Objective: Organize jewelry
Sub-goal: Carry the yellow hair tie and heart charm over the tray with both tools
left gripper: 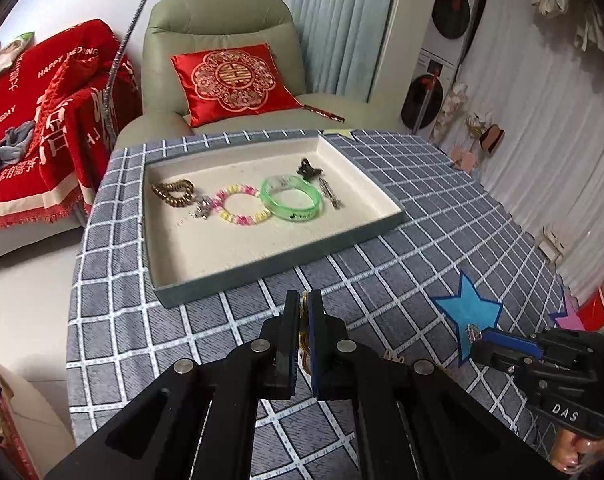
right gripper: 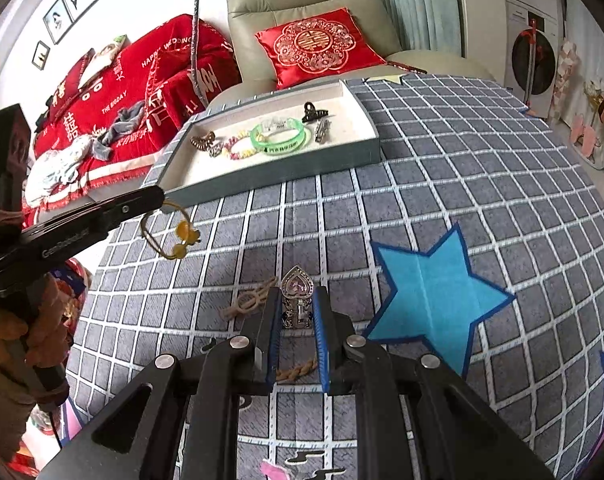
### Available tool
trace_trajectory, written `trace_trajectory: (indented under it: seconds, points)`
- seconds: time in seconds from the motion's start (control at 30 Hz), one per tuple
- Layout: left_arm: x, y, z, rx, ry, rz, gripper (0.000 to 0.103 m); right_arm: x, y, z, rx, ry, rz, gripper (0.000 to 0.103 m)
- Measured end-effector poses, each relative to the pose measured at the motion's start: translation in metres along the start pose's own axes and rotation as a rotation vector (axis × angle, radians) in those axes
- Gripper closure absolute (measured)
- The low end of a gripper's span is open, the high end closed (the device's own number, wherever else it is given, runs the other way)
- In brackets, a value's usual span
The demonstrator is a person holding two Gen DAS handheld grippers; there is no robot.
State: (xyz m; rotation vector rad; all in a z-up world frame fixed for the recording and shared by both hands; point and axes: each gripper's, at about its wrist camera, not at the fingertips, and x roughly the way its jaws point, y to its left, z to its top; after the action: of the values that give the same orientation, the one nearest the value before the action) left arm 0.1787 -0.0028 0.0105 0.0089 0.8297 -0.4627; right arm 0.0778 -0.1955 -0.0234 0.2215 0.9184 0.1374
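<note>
In the left wrist view my left gripper [left gripper: 303,299] is shut on a yellow cord bracelet [left gripper: 303,345], lifted above the checked tablecloth just in front of the tray [left gripper: 282,273]. The right wrist view shows that bracelet [right gripper: 170,236] with its amber beads dangling from the left gripper [right gripper: 160,197]. My right gripper [right gripper: 298,297] is shut on a silver heart-topped ornament [right gripper: 298,302], off the cloth beside the blue star [right gripper: 433,304]. The tray holds a bronze bead bracelet [left gripper: 174,193], a pink-and-yellow bead bracelet [left gripper: 242,205], a green bangle [left gripper: 293,200], a black claw clip [left gripper: 309,168] and a silver clip [left gripper: 329,194].
A tan braided cord [right gripper: 249,301] lies on the cloth left of the right gripper, and a second twisted piece [right gripper: 298,370] shows under its fingers. A green armchair [left gripper: 222,20] with a red cushion stands behind the table. The cloth's left edge [left gripper: 76,280] drops to the floor.
</note>
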Motion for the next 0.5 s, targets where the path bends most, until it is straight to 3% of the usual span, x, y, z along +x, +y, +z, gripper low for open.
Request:
trace_trajectory:
  seconds: [0.5]
  points:
    - [-0.002,0.026,0.052,-0.050,-0.071,0.041,0.084,0.006,-0.001,0.086,-0.011,-0.058,0.048,0.086]
